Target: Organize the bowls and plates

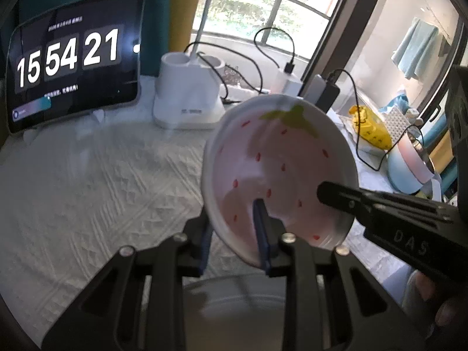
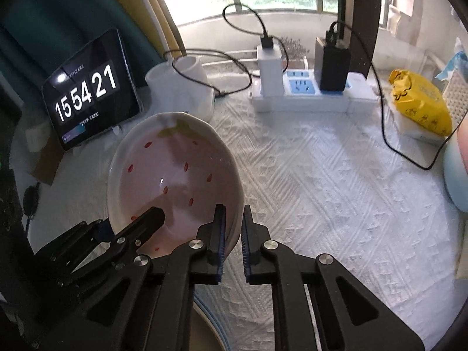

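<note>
A pink strawberry-painted ceramic bowl [image 2: 175, 175] is tilted above the white quilted tablecloth [image 2: 321, 190], its rim clamped by both the left gripper [image 1: 234, 234] and right gripper [image 2: 233, 234]. The tablet clock [image 1: 73, 58] at the far left edge reads 15 54 21; "DAS" marks the right gripper.

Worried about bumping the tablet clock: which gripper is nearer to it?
Left. The left gripper grips the strawberry plate on its tablet clock side; the right gripper grips the opposite rim, farther off.

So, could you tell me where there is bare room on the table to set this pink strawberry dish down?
The white textured tablecloth is bare between the white power strip, the yellow packet and the pink strawberry-patterned dish. The back edge is crowded: black clock tablet, white holder, chargers and cables.
</note>
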`<control>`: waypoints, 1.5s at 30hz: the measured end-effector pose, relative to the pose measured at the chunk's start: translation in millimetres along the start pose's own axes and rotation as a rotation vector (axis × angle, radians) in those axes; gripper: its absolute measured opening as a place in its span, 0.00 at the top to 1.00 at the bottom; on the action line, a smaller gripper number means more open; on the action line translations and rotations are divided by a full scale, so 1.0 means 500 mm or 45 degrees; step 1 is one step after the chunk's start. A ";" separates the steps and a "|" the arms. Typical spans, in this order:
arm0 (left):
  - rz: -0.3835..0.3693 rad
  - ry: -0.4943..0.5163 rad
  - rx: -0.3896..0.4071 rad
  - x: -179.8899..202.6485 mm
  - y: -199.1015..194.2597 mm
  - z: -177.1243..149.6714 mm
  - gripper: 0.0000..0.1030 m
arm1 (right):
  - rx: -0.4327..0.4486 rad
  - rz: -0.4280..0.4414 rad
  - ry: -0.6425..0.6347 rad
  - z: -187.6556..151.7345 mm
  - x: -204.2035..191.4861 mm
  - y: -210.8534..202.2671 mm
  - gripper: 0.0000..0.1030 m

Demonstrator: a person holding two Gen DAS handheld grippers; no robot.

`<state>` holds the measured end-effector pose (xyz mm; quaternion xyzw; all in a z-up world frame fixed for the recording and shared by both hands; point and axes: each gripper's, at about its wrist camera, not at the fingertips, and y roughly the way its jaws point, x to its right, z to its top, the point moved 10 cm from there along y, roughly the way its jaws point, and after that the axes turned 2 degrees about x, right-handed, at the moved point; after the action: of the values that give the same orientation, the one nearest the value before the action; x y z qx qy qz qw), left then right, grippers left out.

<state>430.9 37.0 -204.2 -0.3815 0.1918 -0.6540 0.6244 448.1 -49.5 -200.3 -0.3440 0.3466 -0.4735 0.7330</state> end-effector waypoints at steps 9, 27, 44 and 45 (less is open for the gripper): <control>-0.008 0.024 0.071 0.023 -0.061 0.017 0.73 | 0.076 0.020 -0.006 0.003 -0.002 -0.065 0.90; -0.044 0.077 0.164 0.079 -0.175 -0.001 0.73 | 0.185 0.029 0.001 -0.032 -0.004 -0.190 0.90; -0.063 0.149 0.201 0.156 -0.233 -0.037 0.73 | 0.250 0.035 0.047 -0.083 0.037 -0.275 0.90; -0.066 0.153 0.200 0.162 -0.235 -0.039 0.73 | 0.251 0.035 0.051 -0.086 0.040 -0.278 0.90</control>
<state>343.4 -27.9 -110.2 -0.2962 0.1671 -0.7048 0.6226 355.0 -119.5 -110.8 -0.2560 0.3174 -0.5021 0.7626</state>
